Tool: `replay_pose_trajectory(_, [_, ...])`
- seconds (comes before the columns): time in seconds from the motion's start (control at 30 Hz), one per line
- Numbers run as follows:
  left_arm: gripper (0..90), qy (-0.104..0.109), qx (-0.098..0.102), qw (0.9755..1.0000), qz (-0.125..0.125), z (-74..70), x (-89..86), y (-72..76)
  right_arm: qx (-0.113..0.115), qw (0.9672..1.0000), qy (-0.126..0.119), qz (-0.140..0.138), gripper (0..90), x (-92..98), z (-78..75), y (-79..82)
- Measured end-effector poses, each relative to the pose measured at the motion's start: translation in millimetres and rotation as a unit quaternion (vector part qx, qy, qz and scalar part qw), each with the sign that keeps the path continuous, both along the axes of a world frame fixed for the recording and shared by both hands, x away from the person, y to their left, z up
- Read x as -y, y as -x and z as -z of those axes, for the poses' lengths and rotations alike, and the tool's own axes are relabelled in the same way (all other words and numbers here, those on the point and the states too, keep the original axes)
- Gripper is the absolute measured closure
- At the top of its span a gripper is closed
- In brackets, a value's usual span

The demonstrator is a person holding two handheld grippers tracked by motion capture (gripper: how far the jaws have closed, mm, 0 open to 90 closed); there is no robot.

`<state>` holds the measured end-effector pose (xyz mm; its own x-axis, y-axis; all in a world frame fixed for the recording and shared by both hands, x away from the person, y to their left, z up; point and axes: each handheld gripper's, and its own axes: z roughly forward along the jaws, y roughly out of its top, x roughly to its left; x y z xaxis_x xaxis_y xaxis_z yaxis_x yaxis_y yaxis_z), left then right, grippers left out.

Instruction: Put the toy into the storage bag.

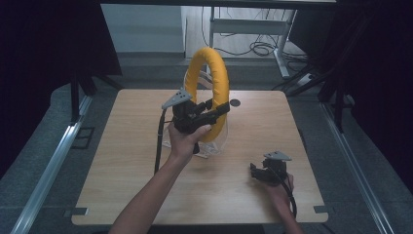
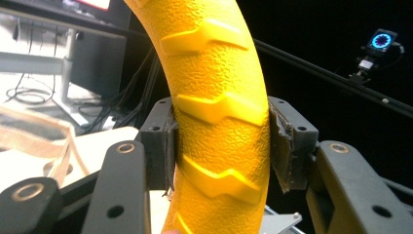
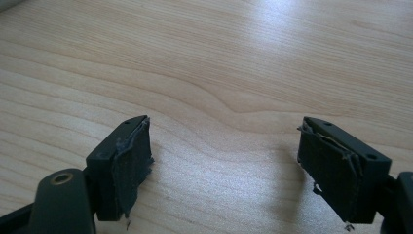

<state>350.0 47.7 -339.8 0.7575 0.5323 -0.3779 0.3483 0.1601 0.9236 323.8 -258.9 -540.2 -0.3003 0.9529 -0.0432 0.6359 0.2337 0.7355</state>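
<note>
**Yellow ring gripped at bench centre**

Standing upright on a clear plastic stand near the middle of the light wooden bench: a yellow textured ring with raised chevron ridges. Clamped around the ring's lower right arc, the left gripper, held in a hand reaching in just in front of the ring. Seen along the left gripper's own view, black fingers pressed against both sides of the yellow ring, pads touching its pebbled surface. Trailing from that gripper down over the bench in front of the ring, a black cable. Well to the right of the ring and nearer the bench's front edge, the right gripper, resting low over the wood in the other hand. Right fingers spread wide, holding nothing, bare wood grain between them. Beyond the ring, past the bench's far edge, a grey floor with table legs and loose cables.
</note>
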Motion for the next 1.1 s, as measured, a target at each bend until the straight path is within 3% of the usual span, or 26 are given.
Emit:
replay_pose_trajectory(0.2, [50.7,-0.002,-0.025,0.9996,-0.010,20.7,-3.8,-7.5,0.000,1.0000,0.001,-0.001,19.9,-0.2,0.0,0.1])
replay_pose_trajectory(0.67, [50.6,-0.015,-0.059,0.9978,-0.024,49.3,-8.3,-19.8,0.001,1.0000,0.001,-0.001,20.0,-0.4,0.0,0.2])
replay_pose_trajectory(1.1, [49.5,-0.007,-0.073,0.9960,-0.050,58.1,-21.4,-27.8,0.001,1.0000,0.003,-0.002,20.1,-0.5,0.0,0.5])
